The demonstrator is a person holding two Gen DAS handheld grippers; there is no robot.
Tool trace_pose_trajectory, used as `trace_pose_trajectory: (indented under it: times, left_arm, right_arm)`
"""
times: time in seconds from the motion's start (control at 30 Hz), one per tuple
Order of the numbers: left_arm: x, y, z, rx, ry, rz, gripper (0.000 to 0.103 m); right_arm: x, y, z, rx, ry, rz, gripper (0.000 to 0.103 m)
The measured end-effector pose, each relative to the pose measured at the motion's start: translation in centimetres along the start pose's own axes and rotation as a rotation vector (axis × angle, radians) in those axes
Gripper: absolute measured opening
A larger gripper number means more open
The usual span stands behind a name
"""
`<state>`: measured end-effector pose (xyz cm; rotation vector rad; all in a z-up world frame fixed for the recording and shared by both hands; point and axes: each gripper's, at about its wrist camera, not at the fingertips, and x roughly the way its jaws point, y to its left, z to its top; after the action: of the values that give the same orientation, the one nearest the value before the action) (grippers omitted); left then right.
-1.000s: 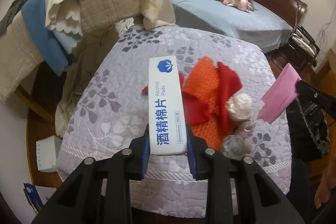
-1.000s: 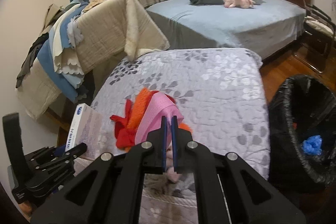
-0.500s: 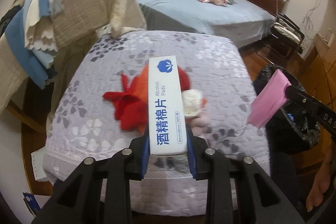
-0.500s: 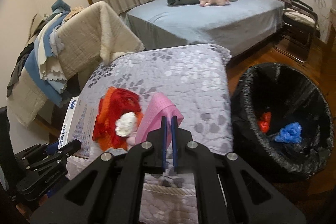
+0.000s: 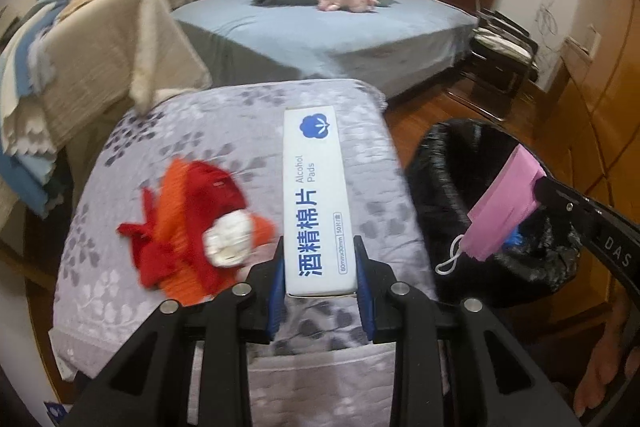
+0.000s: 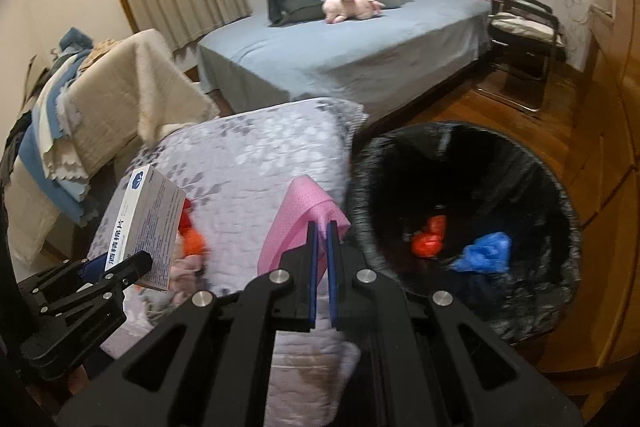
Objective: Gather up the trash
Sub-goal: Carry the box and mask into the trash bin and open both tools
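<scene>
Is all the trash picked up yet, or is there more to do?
Not yet. The bin already holds a red scrap and a blue scrap. The left claw grips the alcohol pads box; the right claw pinches a pink mask. Red and orange scraps lie on the quilt.

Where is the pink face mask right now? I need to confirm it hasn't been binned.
The pink face mask is pinched in the right gripper, beside the black-lined trash bin, not inside it.

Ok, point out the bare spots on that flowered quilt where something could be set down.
The quilt is bare along its far half, from the draped beige blanket across to the corner beside the trash bin. The near left is crowded by the red and orange cloths and a white wad.
</scene>
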<state>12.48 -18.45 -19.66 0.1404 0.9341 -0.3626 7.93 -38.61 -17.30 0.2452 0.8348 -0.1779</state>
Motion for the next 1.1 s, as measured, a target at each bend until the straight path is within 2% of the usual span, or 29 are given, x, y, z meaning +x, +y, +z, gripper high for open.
trace_pose_trajectory:
  times: [0.43, 0.67, 0.73, 0.77, 0.8, 0.83, 0.97, 1.1]
  left_arm:
    - [4.2, -12.8, 3.9, 0.055, 0.029, -0.13, 0.03]
    - [7.2, -17.8, 5.3, 0.072, 0.043, -0.177, 0.031]
    - [8.3, -18.9, 5.6, 0.09, 0.052, -0.195, 0.032]
    - [9.1, -19.3, 5.8, 0.1, 0.061, -0.188, 0.036]
    - [9.9, -19.7, 5.9, 0.108, 0.079, -0.196, 0.045]
    - [10.6, -19.7, 6.0, 0.109, 0.092, -0.193, 0.047]
    - [10.6, -18.9, 5.7, 0.13, 0.088, -0.151, 0.048]
    - [9.4, -16.1, 4.9, 0.113, 0.081, -0.119, 0.054]
  right_arm:
    - [0.1, -11.5, 1.6, 0.032, 0.004, -0.138, 0.004]
    - [2.7, -15.9, 1.7, 0.085, 0.034, -0.162, 0.004]
    - [4.2, -16.8, 1.6, 0.089, 0.064, -0.179, 0.01]
    - [4.5, -17.1, 1.6, 0.096, 0.065, -0.182, 0.012]
    - [4.9, -17.5, 1.5, 0.103, 0.073, -0.187, 0.016]
    - [5.1, -17.9, 1.3, 0.113, 0.075, -0.192, 0.02]
    - [4.6, -18.7, 0.5, 0.151, 0.067, -0.187, 0.02]
    - [3.9, -17.8, -0.5, 0.151, 0.075, -0.176, 0.02]
